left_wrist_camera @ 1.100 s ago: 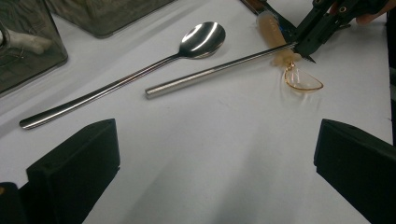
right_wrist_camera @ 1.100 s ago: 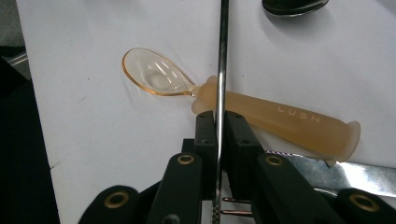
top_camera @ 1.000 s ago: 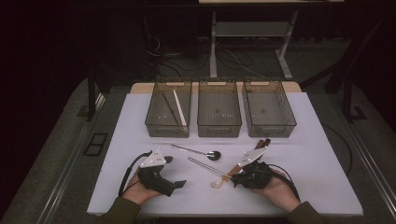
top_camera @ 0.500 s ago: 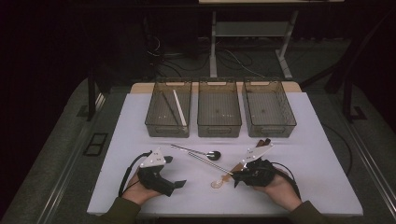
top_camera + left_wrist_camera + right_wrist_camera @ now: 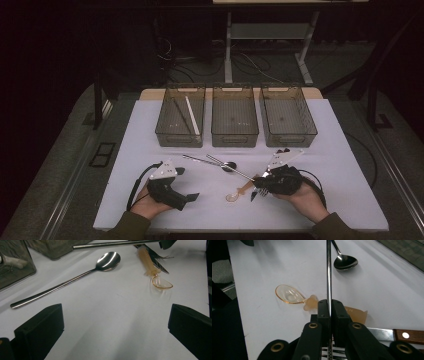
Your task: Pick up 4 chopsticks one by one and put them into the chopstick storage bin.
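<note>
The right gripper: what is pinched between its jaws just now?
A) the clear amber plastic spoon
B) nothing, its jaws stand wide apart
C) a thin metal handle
C: in the right gripper view the right gripper is clamped on a thin metal handle, while the amber spoon lies on the table beside it.

Three bins [image 5: 235,134] behind; steel spoon [image 5: 75,277], amber spoon [image 5: 294,297], knife [image 5: 402,335] on table [image 5: 150,130].
</note>
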A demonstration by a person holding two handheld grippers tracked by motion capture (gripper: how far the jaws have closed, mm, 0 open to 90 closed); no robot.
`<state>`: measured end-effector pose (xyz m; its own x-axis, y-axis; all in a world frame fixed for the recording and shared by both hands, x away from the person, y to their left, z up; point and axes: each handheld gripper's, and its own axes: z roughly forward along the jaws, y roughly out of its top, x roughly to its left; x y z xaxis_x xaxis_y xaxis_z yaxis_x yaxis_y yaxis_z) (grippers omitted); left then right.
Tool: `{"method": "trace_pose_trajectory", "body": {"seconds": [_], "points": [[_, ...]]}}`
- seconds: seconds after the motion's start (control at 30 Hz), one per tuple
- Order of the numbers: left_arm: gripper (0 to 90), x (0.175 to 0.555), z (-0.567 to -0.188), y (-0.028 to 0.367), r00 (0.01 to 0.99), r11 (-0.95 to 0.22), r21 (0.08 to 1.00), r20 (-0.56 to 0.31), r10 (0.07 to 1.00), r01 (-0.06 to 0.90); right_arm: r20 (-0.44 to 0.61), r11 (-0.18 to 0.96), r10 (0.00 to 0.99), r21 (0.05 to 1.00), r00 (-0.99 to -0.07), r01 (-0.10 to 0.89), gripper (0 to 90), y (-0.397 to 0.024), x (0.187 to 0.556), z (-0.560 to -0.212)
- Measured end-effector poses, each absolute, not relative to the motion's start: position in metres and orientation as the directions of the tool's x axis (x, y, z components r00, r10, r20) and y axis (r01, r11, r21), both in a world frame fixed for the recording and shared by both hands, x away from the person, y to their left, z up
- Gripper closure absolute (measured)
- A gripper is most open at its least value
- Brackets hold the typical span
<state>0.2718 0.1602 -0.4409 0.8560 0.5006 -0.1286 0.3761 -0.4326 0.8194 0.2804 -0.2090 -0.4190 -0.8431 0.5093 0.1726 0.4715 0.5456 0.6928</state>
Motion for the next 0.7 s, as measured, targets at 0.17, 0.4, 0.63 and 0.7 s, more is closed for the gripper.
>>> {"method": "trace_pose_trajectory", "body": {"seconds": [0.17, 0.4, 0.63, 0.7], "points": [[0.0, 0.272, -0.441, 0.16, 0.856, -0.431, 0.82, -0.129, 0.501, 0.376, 0.179, 0.53, 0.508, 0.706, -0.843, 0.47, 86.0, -0.213, 0.282, -0.416], [0.0, 0.272, -0.441, 0.16, 0.858, -0.434, 0.82, -0.127, 0.498, 0.374, 0.189, 0.51, 0.512, 0.718, -0.838, 0.473, 86.0, -0.217, 0.287, -0.413], [0.0, 0.272, -0.441, 0.16, 0.857, -0.435, 0.819, -0.127, 0.499, 0.375, 0.191, 0.492, 0.512, 0.734, -0.838, 0.468, 86.0, -0.218, 0.294, -0.408], [0.0, 0.272, -0.441, 0.16, 0.857, -0.436, 0.818, -0.127, 0.499, 0.375, 0.193, 0.489, 0.511, 0.736, -0.837, 0.468, 86.0, -0.218, 0.294, -0.407]]}}
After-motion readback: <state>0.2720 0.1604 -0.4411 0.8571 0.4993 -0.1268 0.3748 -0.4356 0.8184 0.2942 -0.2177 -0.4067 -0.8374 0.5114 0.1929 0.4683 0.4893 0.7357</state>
